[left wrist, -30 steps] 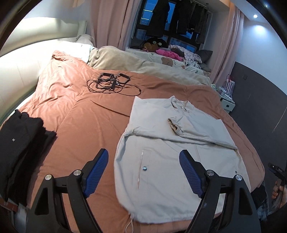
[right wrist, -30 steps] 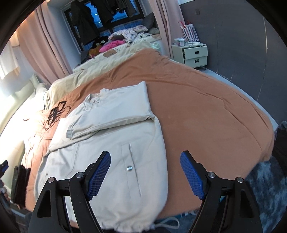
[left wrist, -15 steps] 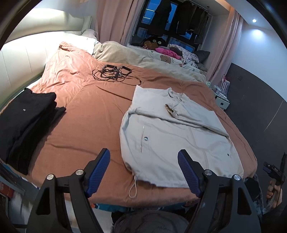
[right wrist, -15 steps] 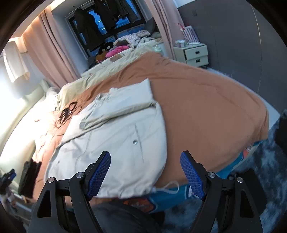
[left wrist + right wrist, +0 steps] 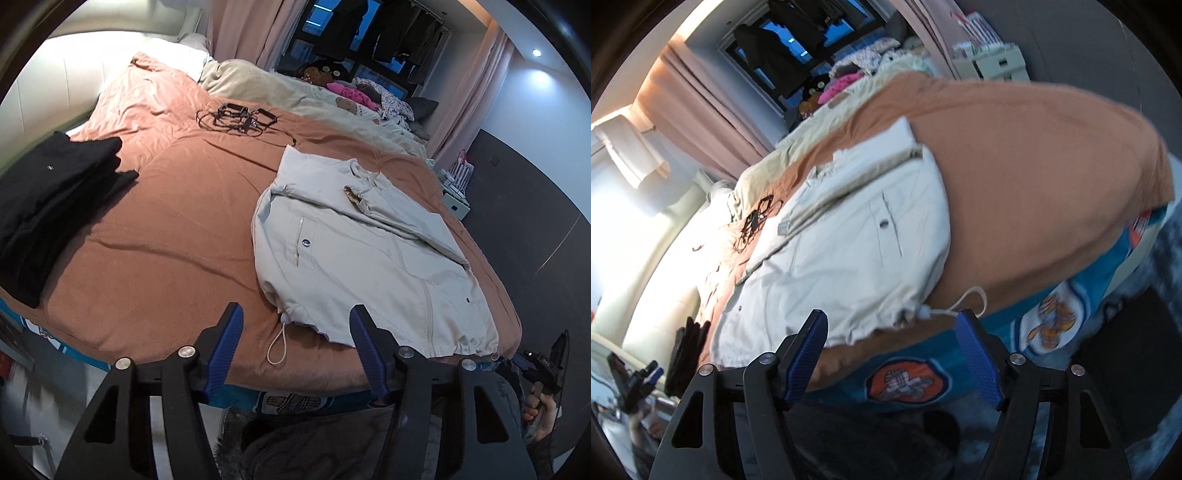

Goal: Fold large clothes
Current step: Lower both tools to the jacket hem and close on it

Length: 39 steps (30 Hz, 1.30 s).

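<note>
Jacket fabric, pale beige, fills the middle of both views: the jacket (image 5: 369,251) lies flat on the rust-orange bedspread (image 5: 166,229), its sleeves folded across the chest and its gathered hem toward the lower edge of the frame, close to the near edge of the bed. In the left wrist view the left tool (image 5: 295,343) hangs just short of that hem, its blue-padded jaws spread but closing, with only the white drawstring loop (image 5: 277,345) and the hem corner seen between them; the pads press on nothing. At the lower right edge of this view a hand (image 5: 541,413) grips the other handle. A stack of black folded clothes (image 5: 48,206) sits at the left of the frame, well apart from the jacket, and a tangle of black cables (image 5: 240,118) lies on the bedspread toward the upper middle, beyond the collar. The right wrist view is tilted and blurred: the right tool (image 5: 890,354) hovers before the other hem corner, jaws apart and closing, with the frayed hem edge and a second drawstring (image 5: 960,306) seen between them but not pinched. Below the bedspread's edge in this view a teal sheet with orange cartoon patches (image 5: 908,380) shows along the bed's side. A pink curtain (image 5: 701,99) hangs at the upper left there, beside a dark window.
</note>
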{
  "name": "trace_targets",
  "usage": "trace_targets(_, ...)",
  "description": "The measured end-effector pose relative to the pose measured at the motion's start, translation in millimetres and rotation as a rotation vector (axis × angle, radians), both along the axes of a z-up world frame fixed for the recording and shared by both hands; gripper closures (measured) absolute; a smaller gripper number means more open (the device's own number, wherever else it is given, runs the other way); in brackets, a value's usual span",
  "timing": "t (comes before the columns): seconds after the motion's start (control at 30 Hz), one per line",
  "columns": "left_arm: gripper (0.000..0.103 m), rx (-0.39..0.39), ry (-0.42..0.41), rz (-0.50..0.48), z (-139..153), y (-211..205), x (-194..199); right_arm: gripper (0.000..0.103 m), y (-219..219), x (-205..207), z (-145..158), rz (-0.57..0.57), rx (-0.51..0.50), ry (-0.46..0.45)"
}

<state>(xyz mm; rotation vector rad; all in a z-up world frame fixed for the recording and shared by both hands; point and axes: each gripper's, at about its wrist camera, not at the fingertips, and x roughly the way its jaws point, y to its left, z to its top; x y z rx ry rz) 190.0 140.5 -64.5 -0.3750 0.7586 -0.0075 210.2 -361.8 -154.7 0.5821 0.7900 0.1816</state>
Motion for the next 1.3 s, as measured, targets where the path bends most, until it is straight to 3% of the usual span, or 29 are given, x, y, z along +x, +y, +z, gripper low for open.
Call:
trace_targets(0.07,0.043,-0.022,0.019,0.007,-13,4,10,0.037,2,10,-15,0.003,0.022,0.02)
trace_targets(0.13,0.053,-0.039,0.04,0.005,-27,8,22,0.041,0,22,-29,0.0,0.051,0.04)
trace_targets(0.23,0.054,-0.087,0.072,0.008,-50,13,43,0.046,-3,42,-43,0.001,0.075,0.048)
trace_targets(0.5,0.054,-0.192,0.116,-0.033,-91,11,92,0.046,-14,86,-69,-0.003,0.147,0.08)
trace_targets(0.67,0.054,-0.24,0.152,-0.026,-113,19,115,0.046,-20,101,-73,0.006,0.223,0.056)
trace_targets(1.0,0.054,-0.312,0.185,-0.04,-137,32,146,0.046,-17,131,-79,0.018,0.289,0.049)
trace_targets(1.27,0.054,-0.405,0.179,-0.133,-146,23,137,0.055,-1,115,-92,0.12,0.393,0.046)
trace_targets(1.3,0.061,-0.406,0.183,-0.138,-146,21,138,0.06,1,116,-93,0.123,0.393,0.048)
